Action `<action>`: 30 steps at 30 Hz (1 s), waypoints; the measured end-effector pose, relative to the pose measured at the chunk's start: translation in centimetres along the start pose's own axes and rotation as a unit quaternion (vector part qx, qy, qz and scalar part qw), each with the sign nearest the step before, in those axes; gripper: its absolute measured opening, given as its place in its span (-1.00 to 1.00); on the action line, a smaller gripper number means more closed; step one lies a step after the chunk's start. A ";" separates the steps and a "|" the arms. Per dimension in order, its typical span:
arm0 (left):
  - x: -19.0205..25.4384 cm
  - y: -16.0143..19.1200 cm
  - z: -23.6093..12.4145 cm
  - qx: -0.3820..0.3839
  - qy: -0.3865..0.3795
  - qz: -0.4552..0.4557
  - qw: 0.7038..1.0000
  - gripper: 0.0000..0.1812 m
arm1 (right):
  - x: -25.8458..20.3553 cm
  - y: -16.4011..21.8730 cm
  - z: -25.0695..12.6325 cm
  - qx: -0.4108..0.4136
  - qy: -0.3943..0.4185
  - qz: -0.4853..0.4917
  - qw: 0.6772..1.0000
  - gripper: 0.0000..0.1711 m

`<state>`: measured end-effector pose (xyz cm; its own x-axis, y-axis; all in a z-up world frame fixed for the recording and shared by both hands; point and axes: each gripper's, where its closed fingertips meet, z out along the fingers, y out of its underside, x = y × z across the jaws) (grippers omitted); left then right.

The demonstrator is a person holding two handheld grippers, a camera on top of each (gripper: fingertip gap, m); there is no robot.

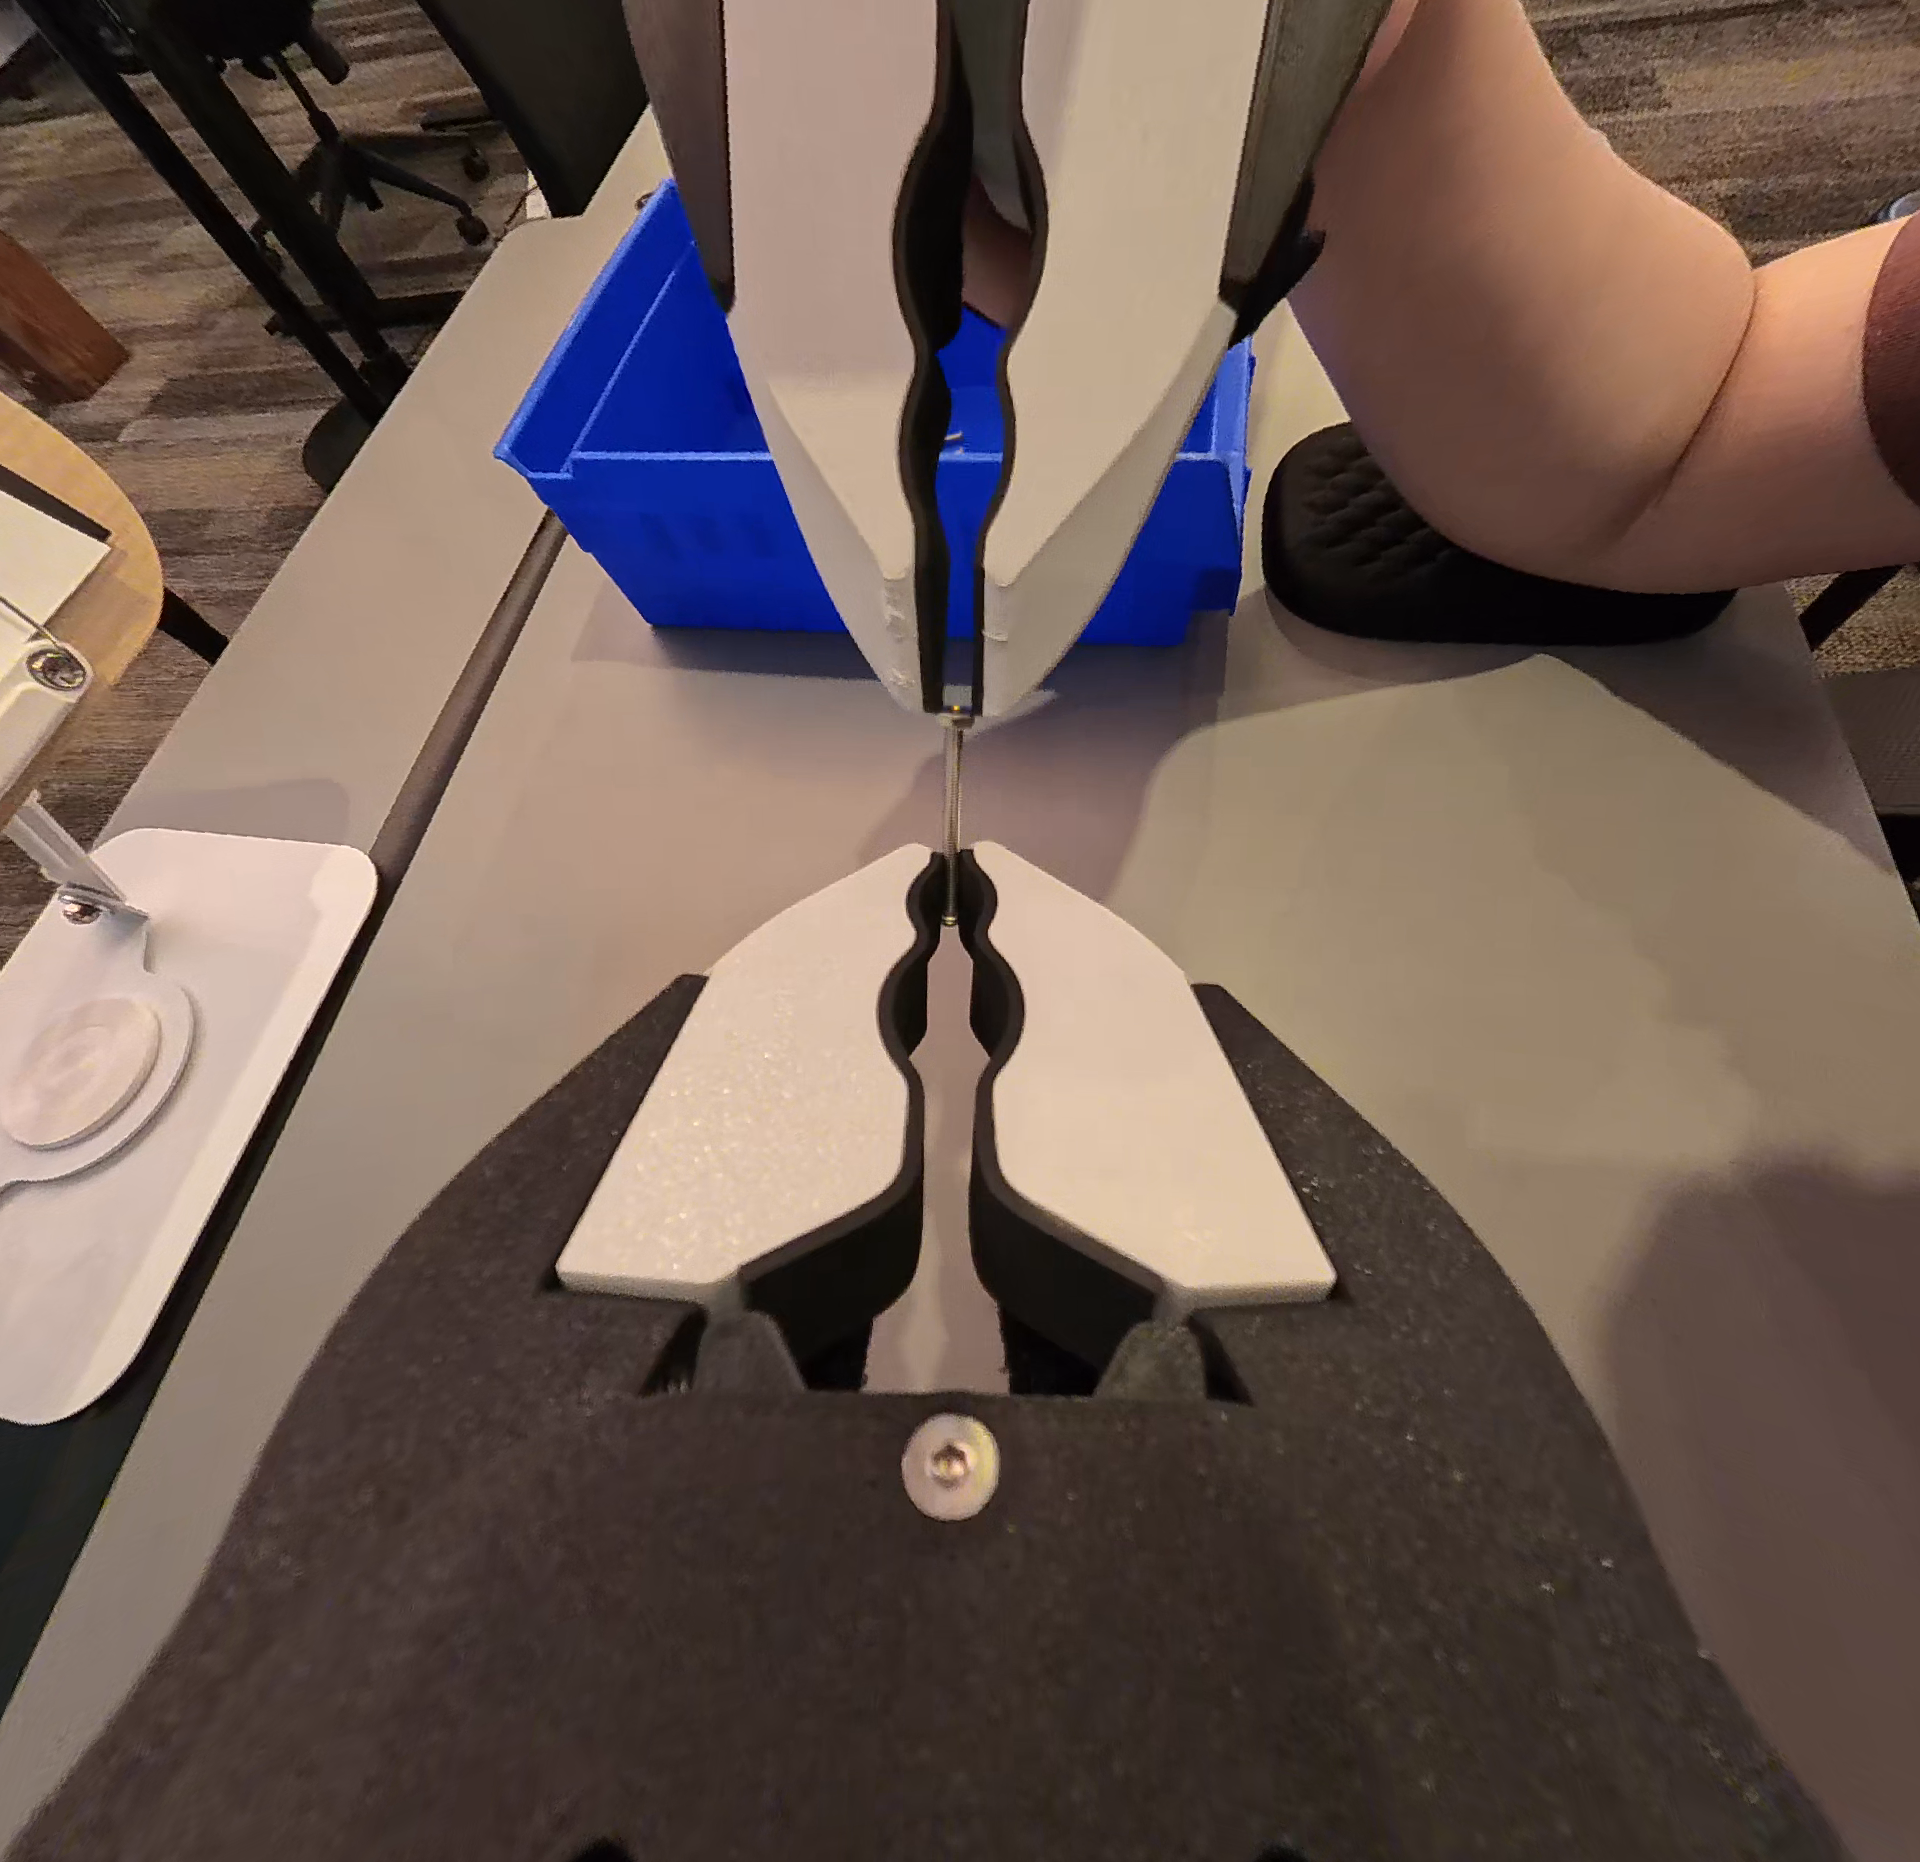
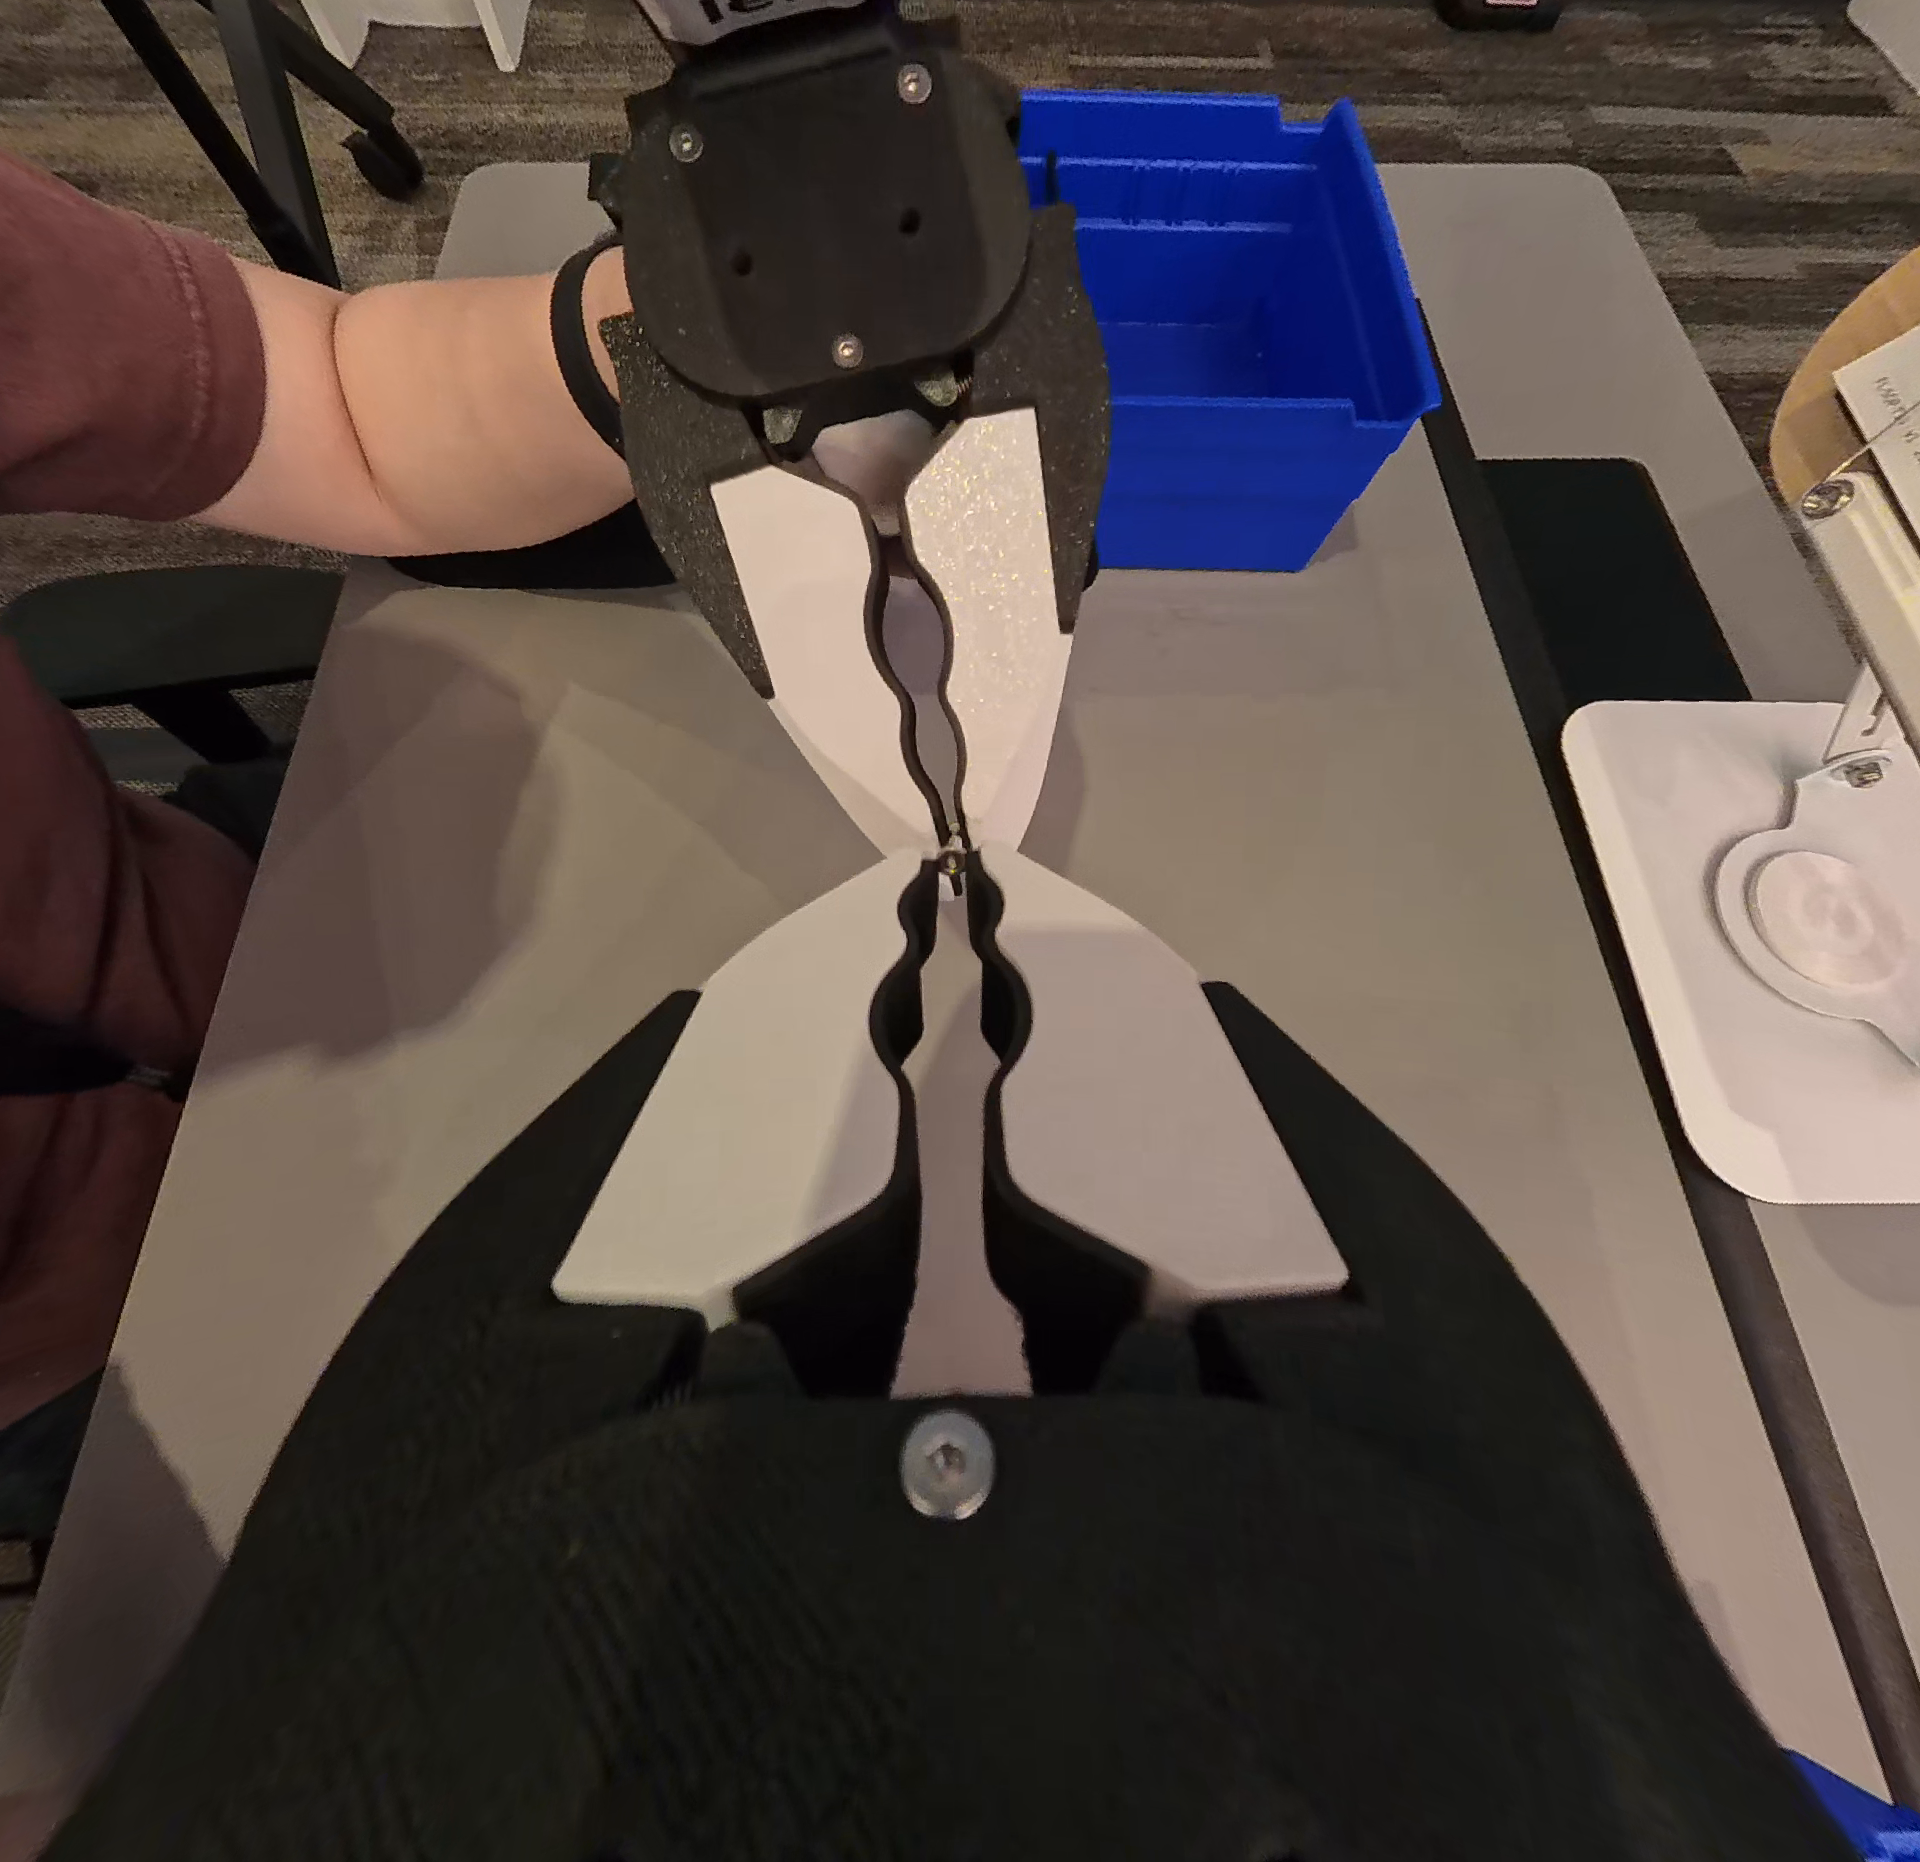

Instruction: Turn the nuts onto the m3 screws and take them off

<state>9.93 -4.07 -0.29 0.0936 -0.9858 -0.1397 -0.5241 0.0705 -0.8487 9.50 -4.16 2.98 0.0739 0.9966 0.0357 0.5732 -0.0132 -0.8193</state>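
In the left wrist view my left gripper [image 1: 951,862] is shut on the lower end of a thin m3 screw [image 1: 952,794]. The screw runs straight up to my right gripper [image 1: 954,706], whose tips are shut on a small nut [image 1: 954,714] at the screw's far end. In the right wrist view my right gripper [image 2: 948,869] pinches the nut [image 2: 948,860], and the left gripper [image 2: 954,831] comes in from above, tip to tip. A short bit of screw [image 2: 954,883] shows between my right fingers. Both grippers hover above the grey table [image 1: 1351,929].
A blue bin [image 1: 707,524] [image 2: 1247,358] stands on the table behind the grippers. A white flat tray with a round pad [image 1: 187,1085] [image 2: 1714,929] lies at the table's side. A black wrist rest [image 1: 1455,565] and a person's arm [image 1: 1558,306] [image 2: 416,399] are nearby. My two grippers' fingertips are within a few centimetres of each other.
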 end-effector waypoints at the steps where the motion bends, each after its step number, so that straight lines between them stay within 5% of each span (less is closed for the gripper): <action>1: 0.1 0.1 0.0 -0.004 0.003 0.000 1.000 -0.98 | -0.1 0.1 0.1 -0.003 -0.001 -0.004 1.000 -0.93; 12: 0.8 1.6 0.9 -0.059 0.007 0.019 0.998 -0.98 | -0.7 1.7 0.9 -0.057 0.001 -0.062 0.996 -0.93; 30: -2.0 2.3 0.0 -0.096 -0.086 0.001 0.992 -0.98 | 1.9 1.1 2.0 -0.020 0.040 0.188 0.981 -0.93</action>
<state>8.49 -1.98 -1.98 0.2259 -0.9441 -0.2402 -0.6746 0.0263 -0.7377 8.69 -2.17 0.99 0.3489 0.9114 -0.2183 0.5251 -0.3831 -0.7600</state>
